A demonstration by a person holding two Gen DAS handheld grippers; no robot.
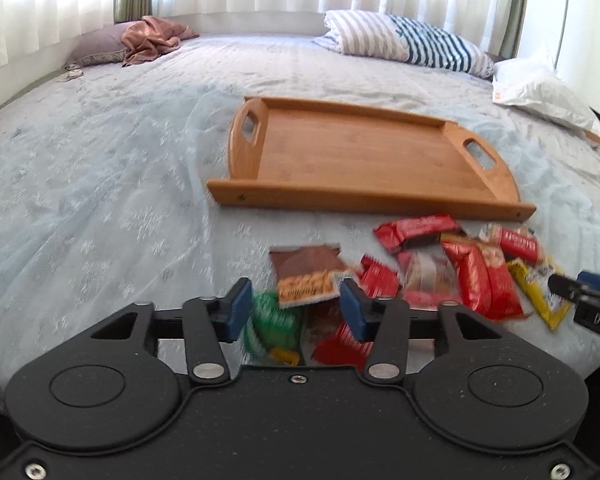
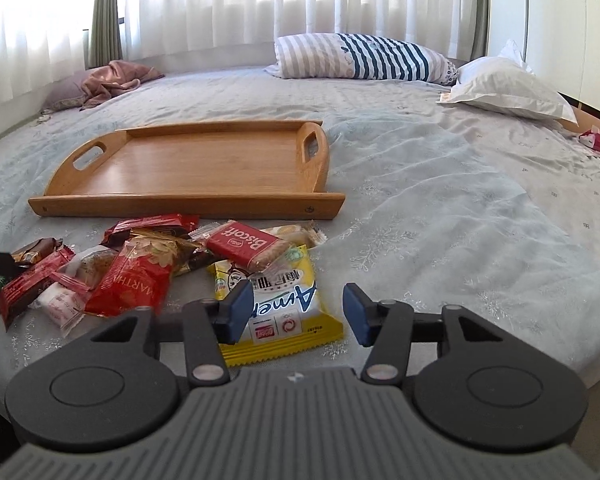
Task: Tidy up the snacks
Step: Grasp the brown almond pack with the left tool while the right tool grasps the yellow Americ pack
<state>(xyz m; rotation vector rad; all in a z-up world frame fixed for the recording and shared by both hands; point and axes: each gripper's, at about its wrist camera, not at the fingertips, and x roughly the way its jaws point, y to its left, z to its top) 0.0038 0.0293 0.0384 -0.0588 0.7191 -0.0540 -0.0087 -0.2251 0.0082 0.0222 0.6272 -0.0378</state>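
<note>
A pile of wrapped snacks lies on the bed in front of an empty wooden tray (image 1: 364, 197) (image 2: 188, 204). My left gripper (image 1: 296, 304) hangs over the pile's left end, jaws partly apart. A brown-and-orange packet (image 1: 306, 276) and a green packet (image 1: 274, 320) show between the blue pads, and neither looks pinched. My right gripper (image 2: 298, 308) hovers over a yellow packet (image 2: 284, 320), jaws partly apart, the pads not pressing on it. A red Biscoff biscuit (image 2: 248, 246) rests on the yellow packet's far end. A red packet (image 2: 136, 280) lies to the left.
A striped pillow (image 2: 360, 58) and a white pillow (image 2: 508, 88) lie at the far right of the bed. A pink cloth (image 2: 112, 78) on a purple cushion sits far left, before white curtains. Bare patterned sheet (image 2: 440, 220) spreads to the right of the tray.
</note>
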